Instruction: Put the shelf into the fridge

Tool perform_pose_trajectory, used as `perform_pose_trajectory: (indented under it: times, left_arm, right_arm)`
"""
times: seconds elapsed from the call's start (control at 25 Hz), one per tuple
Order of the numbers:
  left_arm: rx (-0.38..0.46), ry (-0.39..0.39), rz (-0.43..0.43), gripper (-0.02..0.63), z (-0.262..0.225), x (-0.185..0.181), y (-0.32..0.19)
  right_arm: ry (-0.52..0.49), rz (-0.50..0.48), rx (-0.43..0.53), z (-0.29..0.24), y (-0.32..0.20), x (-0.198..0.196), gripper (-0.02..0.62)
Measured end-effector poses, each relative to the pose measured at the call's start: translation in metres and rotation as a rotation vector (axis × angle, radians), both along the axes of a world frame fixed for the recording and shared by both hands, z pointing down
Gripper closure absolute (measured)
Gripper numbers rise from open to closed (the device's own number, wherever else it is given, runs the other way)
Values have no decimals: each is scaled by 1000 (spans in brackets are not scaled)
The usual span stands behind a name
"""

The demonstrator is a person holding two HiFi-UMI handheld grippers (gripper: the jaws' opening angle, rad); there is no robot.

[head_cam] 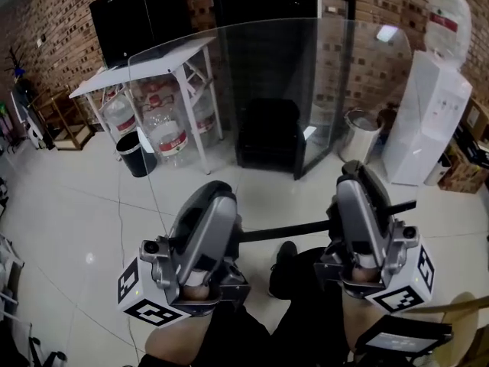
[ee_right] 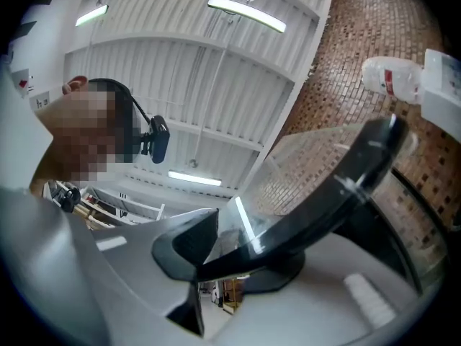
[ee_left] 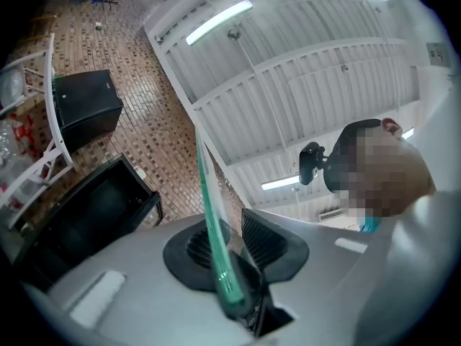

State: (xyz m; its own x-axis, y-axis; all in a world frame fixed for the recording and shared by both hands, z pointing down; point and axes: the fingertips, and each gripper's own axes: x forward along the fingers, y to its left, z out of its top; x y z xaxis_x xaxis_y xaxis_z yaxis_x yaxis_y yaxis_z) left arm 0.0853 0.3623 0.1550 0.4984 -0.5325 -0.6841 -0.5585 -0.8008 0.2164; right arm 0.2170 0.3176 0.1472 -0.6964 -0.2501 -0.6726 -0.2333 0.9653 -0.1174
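Held a large clear glass shelf [head_cam: 267, 90], with a black trim bar [head_cam: 284, 229] along its near edge, up in the air between both tools. Tilted it so that the far edge rose toward the brick wall [head_cam: 69, 6].

Had the left tool [head_cam: 218, 197] closed narrowly on the thin greenish side edge of the pane. Showed, in the left gripper view, the ribbed black pads [ee_left: 263, 236] pressed against both faces of the glass.

Had the right tool [head_cam: 353, 178] set wider and clamped on the black trim bar near the shelf's right corner. Showed, in the right gripper view, the bar crossing between the pads. Angled both tools upward.

Faced, through the pane, a tall black fridge [head_cam: 260, 2] against the brick wall, with its glass door [head_cam: 336, 6] open at the right. Carried the shelf outside the fridge, in front of it and apart from it.

Passed, left of the fridge, a white counter [head_cam: 145, 71] with large water bottles [head_cam: 168, 136] under it and a small black bin [head_cam: 137, 154] on the pale tiled floor [head_cam: 76, 228]. Passed, right of the fridge, a steel bin [head_cam: 361, 134] and a white water dispenser [head_cam: 432, 105].
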Motion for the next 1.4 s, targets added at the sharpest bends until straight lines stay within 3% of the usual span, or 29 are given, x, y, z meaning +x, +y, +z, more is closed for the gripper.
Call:
perform_pose_trajectory:
  times: [0.16,0.44,0.84,1.4]
  left_arm:
    - [1,-10,-7,545,-4,-15,-20]
    - [36,6,53,546,-12,-24,-59]
    - [-2,51,124,548,-5,-48,-107]
    - [33,33,173,548,-16,-56,-183]
  right_arm:
    - [-10,-8,12,-5,-20,-17,486]
    - [10,45,48,-16,-52,-24,486]
    - [46,100,24,-14,-91,-46,486]
    - [37,151,51,-24,-160,-54,486]
